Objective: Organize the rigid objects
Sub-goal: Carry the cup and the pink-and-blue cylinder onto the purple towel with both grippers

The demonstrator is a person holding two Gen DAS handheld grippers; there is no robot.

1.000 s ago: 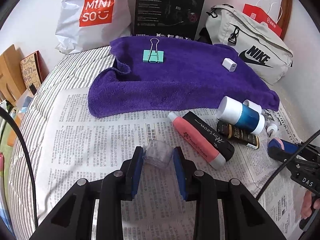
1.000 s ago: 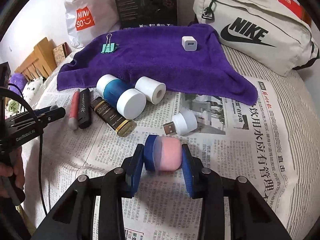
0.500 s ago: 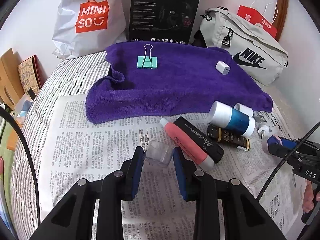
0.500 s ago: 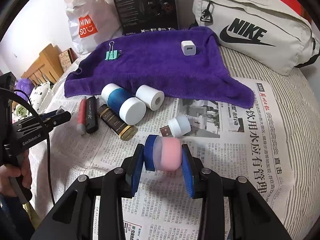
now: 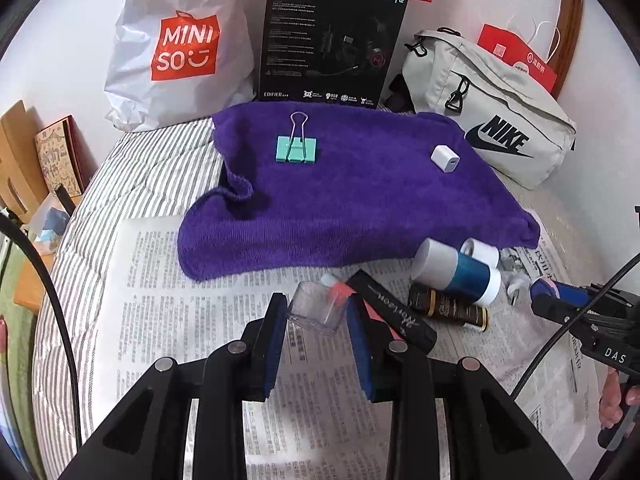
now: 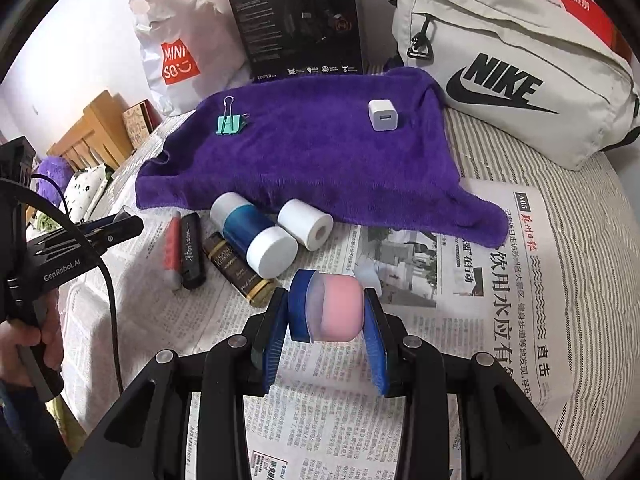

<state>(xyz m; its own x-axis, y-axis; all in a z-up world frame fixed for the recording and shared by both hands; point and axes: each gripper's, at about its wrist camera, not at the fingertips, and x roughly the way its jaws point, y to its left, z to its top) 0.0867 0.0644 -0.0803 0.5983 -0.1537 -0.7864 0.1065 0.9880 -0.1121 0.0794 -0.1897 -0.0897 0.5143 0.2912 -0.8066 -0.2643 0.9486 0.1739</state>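
The purple towel [image 5: 360, 200] is spread over the far part of the striped bed, and everything else can be placed from it: a white shopping bag [image 5: 176, 52] and a black carton [image 5: 332, 40] are stood behind it, a grey waist bag [image 5: 492, 120] behind and to its right. On the towel a teal binder clip [image 5: 296, 149] is laid near the far left, a white charger cube [image 6: 383, 115] near the far right, well apart. On the newspaper [image 5: 200, 340] just in front of the towel's near edge a blue-and-white bottle [image 6: 256, 236], a white roll [image 6: 306, 224], a dark gold-capped tube [image 6: 238, 276], a black stick [image 6: 192, 250] and a red one [image 6: 172, 254] are strewn. A clear plastic cap [image 5: 316, 312] is clamped in the left gripper [image 5: 316, 316], a pink-and-blue capsule [image 6: 328, 312], its long axis crosswise, in the right gripper [image 6: 326, 314]; both are held above the newspaper, in front of the towel. The towel lies ahead of both grippers; its open middle is judged about equally reachable.
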